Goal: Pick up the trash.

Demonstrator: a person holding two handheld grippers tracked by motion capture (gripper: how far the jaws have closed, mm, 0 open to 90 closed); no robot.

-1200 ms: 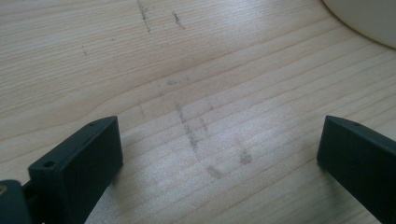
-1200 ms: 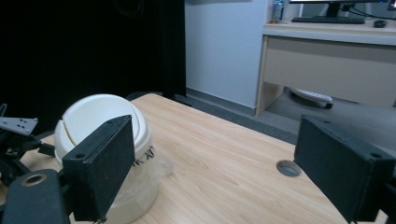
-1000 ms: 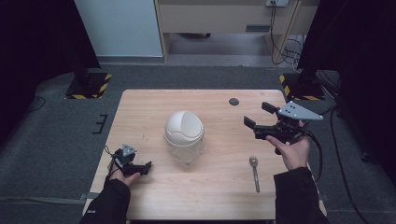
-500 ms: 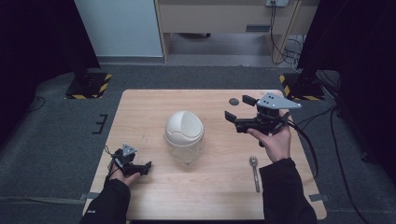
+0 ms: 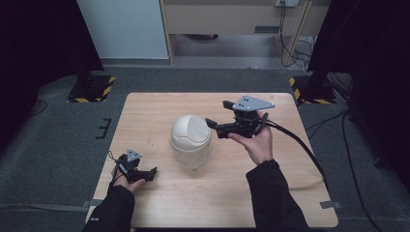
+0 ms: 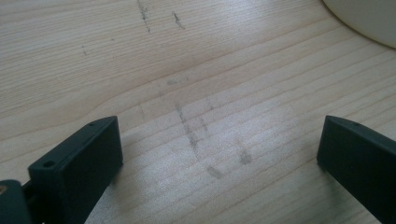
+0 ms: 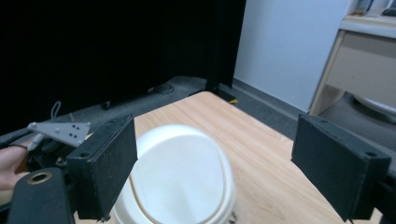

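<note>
One clear jar (image 5: 191, 153), cream domed lid (image 5: 189, 130), right tongs (image 5: 218, 116) gaping beside it

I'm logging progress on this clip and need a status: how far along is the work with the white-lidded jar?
Early stage. Nothing looks done yet: the white domed lid sits on the clear jar, mid-table. In hand: the right gripper hovers beside the lid, open, its fingers framing the lid in the right gripper view without touching it. The left gripper rests open on the table, apart from the jar. Left: grasping and whatever handling follows.
</note>
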